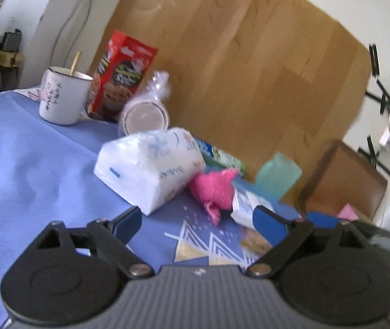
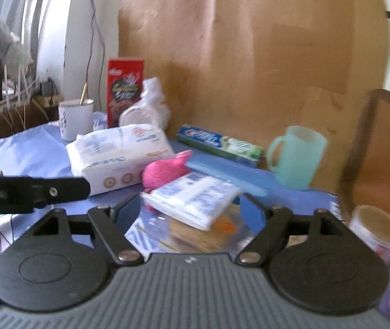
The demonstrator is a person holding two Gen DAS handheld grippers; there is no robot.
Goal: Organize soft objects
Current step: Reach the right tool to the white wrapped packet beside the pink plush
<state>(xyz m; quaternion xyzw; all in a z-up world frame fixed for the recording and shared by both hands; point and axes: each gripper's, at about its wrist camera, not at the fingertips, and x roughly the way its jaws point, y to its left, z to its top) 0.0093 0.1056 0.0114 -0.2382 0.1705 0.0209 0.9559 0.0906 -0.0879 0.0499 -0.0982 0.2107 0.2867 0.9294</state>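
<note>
On the bench, just ahead of the right claw [image 2: 192, 211], lies the flat tissue pack [image 2: 195, 196], long axis crosswise, against the pink toy [image 2: 164, 171]; both claws gape empty, left claw [image 1: 197, 219] further off

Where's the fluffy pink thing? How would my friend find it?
Look at the blue tablecloth before the big wooden board. The fluffy pink toy lies between the large white tissue pack and a flat wipes packet. It's the only fuzzy, bright pink thing there.

Pink plush [image 2: 167, 171] touching, apparently, flat tissue pack [image 2: 195, 198].
</note>
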